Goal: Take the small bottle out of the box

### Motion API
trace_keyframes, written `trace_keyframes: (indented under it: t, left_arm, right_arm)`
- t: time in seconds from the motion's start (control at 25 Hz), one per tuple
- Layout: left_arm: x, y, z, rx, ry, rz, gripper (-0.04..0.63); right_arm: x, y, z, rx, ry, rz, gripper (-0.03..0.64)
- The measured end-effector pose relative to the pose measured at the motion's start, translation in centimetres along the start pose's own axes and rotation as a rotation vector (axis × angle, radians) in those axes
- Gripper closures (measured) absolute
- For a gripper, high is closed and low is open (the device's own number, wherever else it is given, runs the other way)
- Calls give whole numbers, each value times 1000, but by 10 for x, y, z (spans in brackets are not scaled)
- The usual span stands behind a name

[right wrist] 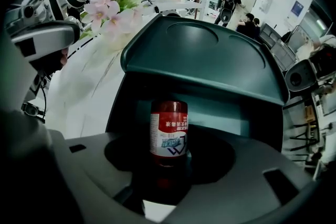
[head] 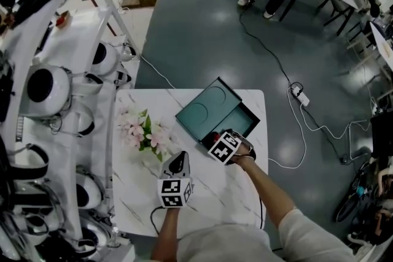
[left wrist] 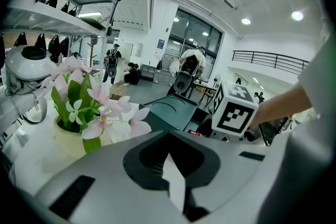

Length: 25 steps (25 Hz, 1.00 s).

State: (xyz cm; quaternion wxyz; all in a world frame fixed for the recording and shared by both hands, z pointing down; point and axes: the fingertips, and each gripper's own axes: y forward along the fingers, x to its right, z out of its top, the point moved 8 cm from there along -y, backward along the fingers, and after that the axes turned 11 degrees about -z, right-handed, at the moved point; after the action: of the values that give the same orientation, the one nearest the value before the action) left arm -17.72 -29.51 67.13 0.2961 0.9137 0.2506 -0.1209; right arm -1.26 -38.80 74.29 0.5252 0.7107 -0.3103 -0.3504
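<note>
Head view: a white marbled worktop [head: 215,193] carries an open teal box [head: 249,123], its lid [head: 206,108] hinged back and lying flat beside the tray, and a bunch of pink and white flowers [head: 144,132] to the left of the box; the right gripper [head: 215,137] reaches over the near edge of the box, while the left gripper [head: 177,162] hangs above the worktop just in front of the flowers, apart from the box. Right gripper view: the fingers of the right gripper [right wrist: 169,165] pinch the lower part of the small bottle [right wrist: 169,131], a red bottle with a white label whose print reads upside down; the bottle stands upright between them at the near side of the box [right wrist: 131,113], with the dark inner wall behind it and the lid [right wrist: 205,60] beyond; whether the bottle touches the box floor cannot be told; flowers [right wrist: 113,13] and worktop [right wrist: 84,92] lie to the left. Left gripper view: the fingers of the left gripper [left wrist: 169,165] are pressed together with nothing between them; ahead are the flowers [left wrist: 89,107] in a pale pot [left wrist: 71,139], the box [left wrist: 168,113], and the marker cube [left wrist: 235,110] of the right gripper.
</note>
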Motion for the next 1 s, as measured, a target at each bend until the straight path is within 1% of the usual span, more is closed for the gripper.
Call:
trace_keyframes:
  t: [0.28, 0.44, 0.56, 0.68, 1.0]
  left_arm:
    - [-1, -10, 3, 7, 9, 12, 577]
    - [-3, -17, 7, 18, 18, 22, 577]
    - [-1, -19, 9, 25, 27, 24, 577]
    - [3, -20, 10, 27, 38, 20, 577]
    - [17, -26, 14, 38, 56, 17, 577]
  right_arm:
    - [-4, -1, -1, 23, -28, -9, 382]
    - [-3, -7, -5, 62, -3, -33, 382]
    - [0, -17, -4, 119, 19, -56, 382]
    - [3, -28, -7, 188, 43, -100, 382]
    - [14, -63, -24, 372, 205, -170, 382]
